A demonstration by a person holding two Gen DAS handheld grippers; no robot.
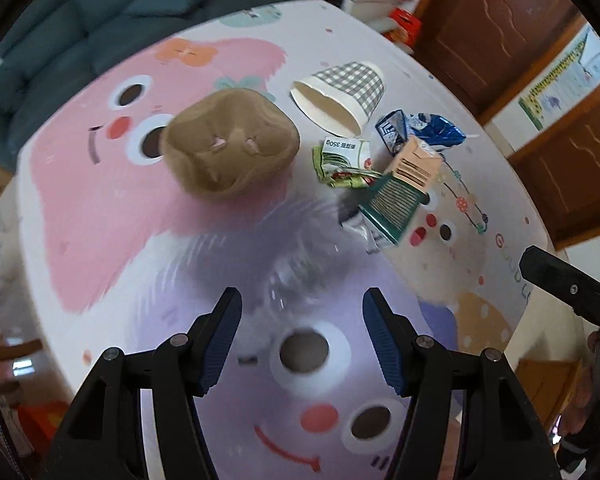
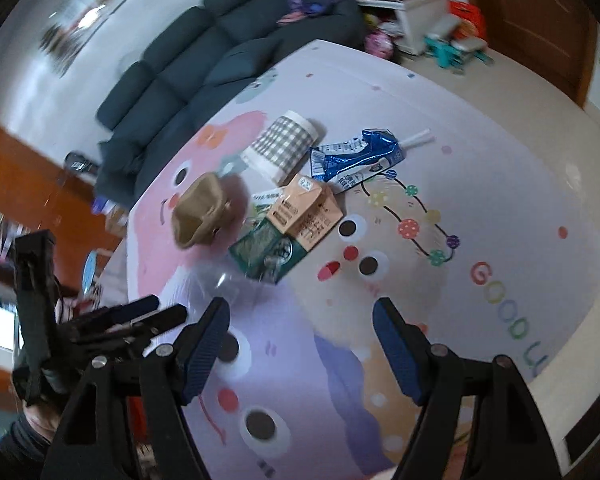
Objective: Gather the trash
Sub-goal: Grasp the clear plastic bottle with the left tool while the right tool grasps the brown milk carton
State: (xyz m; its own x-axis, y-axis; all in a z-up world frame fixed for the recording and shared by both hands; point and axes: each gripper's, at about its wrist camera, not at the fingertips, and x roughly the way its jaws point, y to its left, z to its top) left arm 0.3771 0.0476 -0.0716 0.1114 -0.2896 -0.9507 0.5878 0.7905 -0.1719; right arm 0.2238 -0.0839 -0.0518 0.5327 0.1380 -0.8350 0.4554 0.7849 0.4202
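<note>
Several pieces of trash lie bunched on the cartoon-printed mat (image 1: 100,216) covering the surface: a crumpled brown paper bag (image 1: 230,142) at the left, a checked paper cup (image 1: 342,92) on its side far of centre, a green wrapper (image 1: 344,160), a beige carton (image 1: 416,162) leaning on a green carton (image 1: 392,208), and a crushed blue carton (image 2: 356,158) with its straw (image 2: 418,138) to the far right. Something clear and blurred sits just near of the green carton; I cannot tell what.

My left gripper (image 1: 302,336) stands wide and empty above the mat, near of the pile. My right gripper (image 2: 300,344) is wider, also empty.

I judge I'm approaching a first pick. I'd span the cup across its short width. Its mouth points near-left, long axis running near-left to far-right.
</note>
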